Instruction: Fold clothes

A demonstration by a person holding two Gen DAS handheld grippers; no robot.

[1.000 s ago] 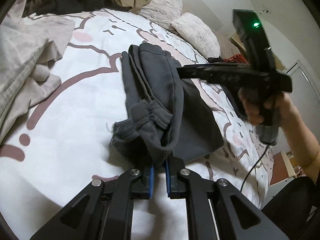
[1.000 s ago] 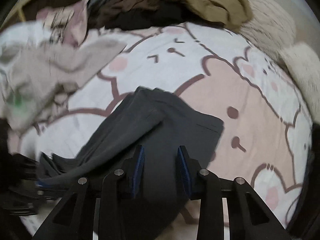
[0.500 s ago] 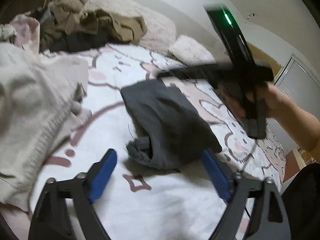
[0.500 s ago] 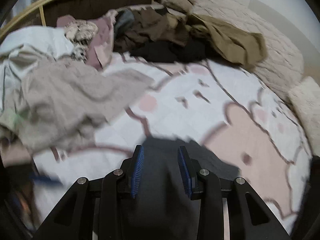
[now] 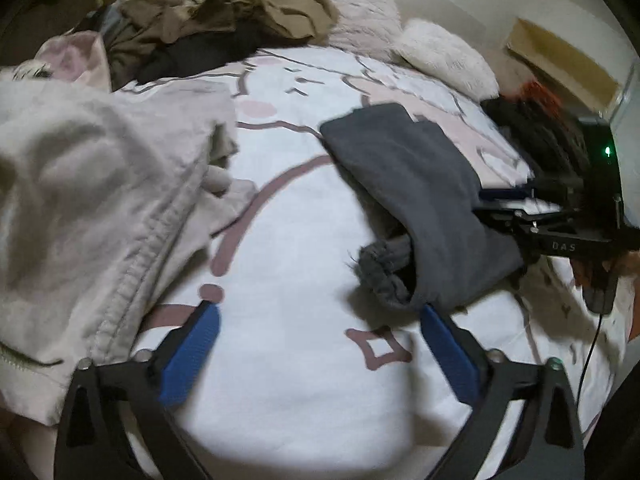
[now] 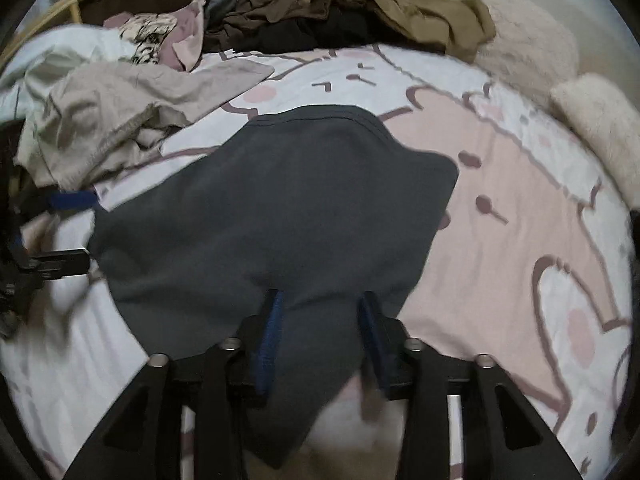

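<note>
A dark grey garment (image 5: pixel 416 200) lies folded on the cartoon-print bed sheet (image 5: pixel 304 264), its ribbed cuff (image 5: pixel 380 268) poking out at the near end. My left gripper (image 5: pixel 320 344) hovers just short of that cuff. Its jaws are opening wide and nothing is between them. In the right wrist view the same grey garment (image 6: pixel 280 208) spreads ahead. My right gripper (image 6: pixel 322 332) is at its near edge, jaws opening, with cloth lying between the blue pads (image 6: pixel 272 332) but not pinched. The right gripper (image 5: pixel 560 224) also shows at the garment's far side.
A beige garment (image 5: pixel 92 184) lies crumpled on the left of the bed. Brown, black and olive clothes (image 6: pixel 344 12) are piled at the head of the bed, beside fluffy pillows (image 5: pixel 444 56). The person's hand (image 5: pixel 600 276) holds the right gripper.
My left gripper opened wide, let go of the grey garment's cuff end and drew back. The right gripper's jaws widened around the cloth, and the garment settled flat on the sheet.
</note>
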